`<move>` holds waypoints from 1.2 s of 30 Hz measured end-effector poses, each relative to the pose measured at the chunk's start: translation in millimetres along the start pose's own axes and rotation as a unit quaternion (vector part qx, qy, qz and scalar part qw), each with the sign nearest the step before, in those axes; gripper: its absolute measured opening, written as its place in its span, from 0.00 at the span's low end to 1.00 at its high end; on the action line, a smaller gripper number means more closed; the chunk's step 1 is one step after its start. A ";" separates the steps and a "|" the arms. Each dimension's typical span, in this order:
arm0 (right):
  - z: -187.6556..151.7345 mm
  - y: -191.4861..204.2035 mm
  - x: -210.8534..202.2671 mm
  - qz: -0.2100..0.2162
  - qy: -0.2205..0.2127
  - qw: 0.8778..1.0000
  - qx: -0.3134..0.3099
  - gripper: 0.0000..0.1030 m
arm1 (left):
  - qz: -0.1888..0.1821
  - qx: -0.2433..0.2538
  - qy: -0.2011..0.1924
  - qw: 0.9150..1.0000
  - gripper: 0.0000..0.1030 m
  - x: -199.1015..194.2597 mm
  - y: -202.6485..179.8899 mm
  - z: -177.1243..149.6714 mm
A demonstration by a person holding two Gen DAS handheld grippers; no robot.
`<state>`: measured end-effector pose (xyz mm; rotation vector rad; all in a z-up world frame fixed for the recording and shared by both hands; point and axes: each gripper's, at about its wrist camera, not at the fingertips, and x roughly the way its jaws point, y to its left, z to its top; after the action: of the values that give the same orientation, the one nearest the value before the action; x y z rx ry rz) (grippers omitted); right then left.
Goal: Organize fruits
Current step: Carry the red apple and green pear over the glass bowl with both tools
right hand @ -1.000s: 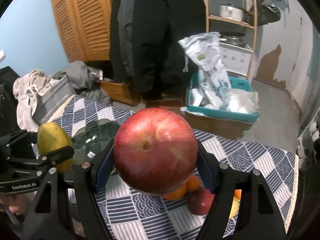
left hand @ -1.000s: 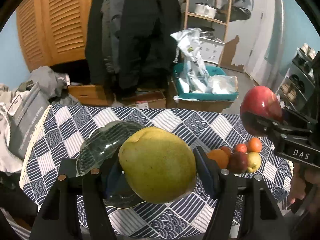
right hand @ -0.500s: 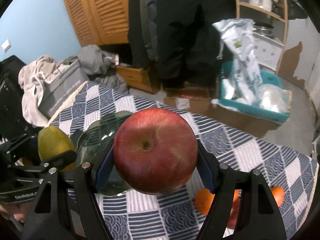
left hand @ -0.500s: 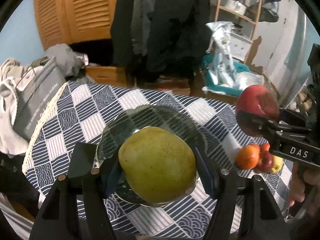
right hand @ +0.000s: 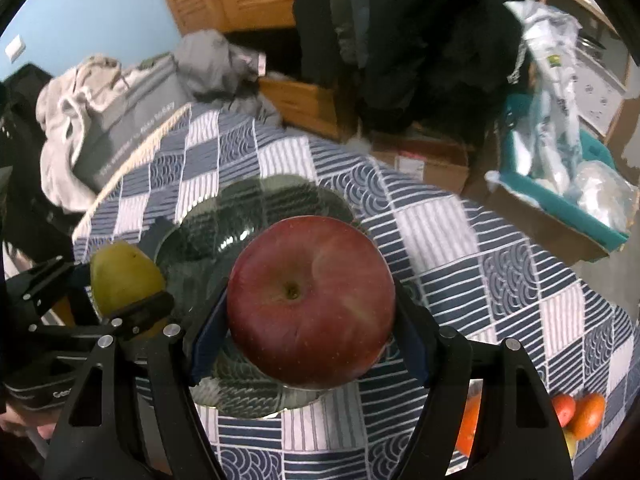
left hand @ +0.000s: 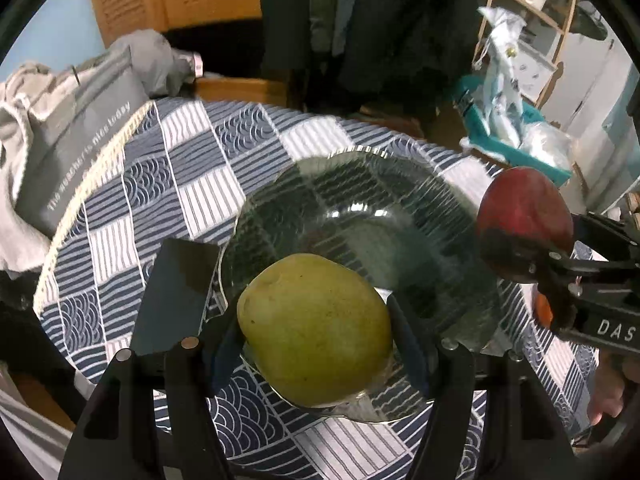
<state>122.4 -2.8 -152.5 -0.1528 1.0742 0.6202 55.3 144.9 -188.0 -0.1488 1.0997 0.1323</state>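
Note:
My left gripper is shut on a yellow-green pear and holds it above the near rim of a clear glass bowl on the checked tablecloth. My right gripper is shut on a red apple and holds it above the bowl's right side. The apple shows at the right of the left wrist view, and the pear at the left of the right wrist view. The bowl looks empty.
Several small oranges and red fruits lie on the cloth at the lower right. A dark flat object lies left of the bowl. A grey bag and clothes sit beyond the table's left edge. A teal box stands behind.
Both grippers have moved left and forward with their fruit, from over the fruit pile to above the glass bowl, and both views now tilt further down.

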 end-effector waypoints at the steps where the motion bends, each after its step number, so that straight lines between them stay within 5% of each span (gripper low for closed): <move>1: -1.1 1.6 5.1 0.001 0.007 1.000 -0.003 0.72 | 0.001 0.000 0.008 1.000 0.68 5.7 0.8 -1.8; 14: -24.1 3.2 48.3 0.005 0.073 0.997 -0.011 0.72 | 0.003 0.010 0.063 0.998 0.67 40.1 3.1 -18.1; 25: -30.3 7.5 52.6 0.001 0.111 0.994 -0.020 0.72 | -0.018 0.009 0.072 0.997 0.67 36.6 3.8 -23.2; 36: -35.8 1.4 45.5 -0.007 0.104 0.994 -0.014 0.73 | -0.015 0.018 0.085 0.996 0.68 41.6 -5.4 -26.5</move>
<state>108.8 1.9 -208.6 -0.2533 1.2645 0.6162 51.7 136.1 -236.7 -0.1458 1.2675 0.0736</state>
